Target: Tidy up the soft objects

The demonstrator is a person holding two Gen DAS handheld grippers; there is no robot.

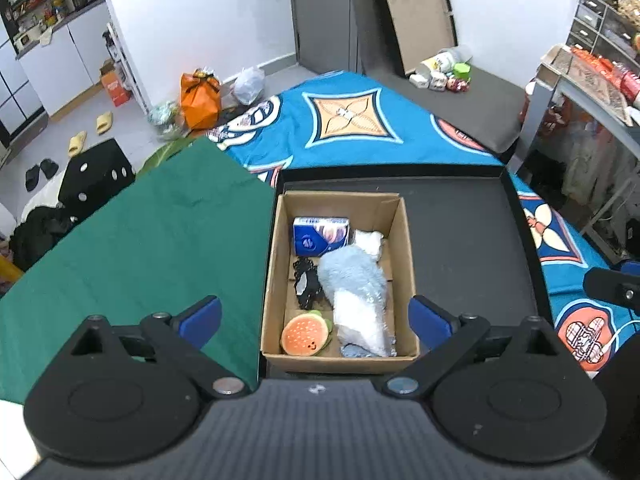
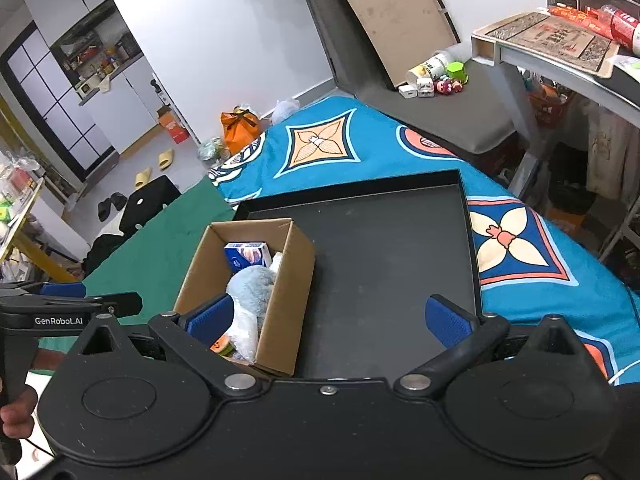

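Both grippers, left gripper (image 1: 314,318) and right gripper (image 2: 330,318), are wide open and hold nothing. Just ahead, the cardboard box (image 1: 404,240) already holds the soft toys (image 1: 354,280). The job looks almost done.

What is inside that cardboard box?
The cardboard box holds a blue tissue pack, a fluffy blue and white plush, a black lacy item, a watermelon toy and something white. Anything beneath the plush is hidden.

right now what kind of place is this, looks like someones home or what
Most likely a lived-in room at home, not a lab. A patterned blue blanket covers the work surface, yellow slippers lie on the floor, and a kitchen shelf shows at far left. Both grippers hover open over the cardboard box.
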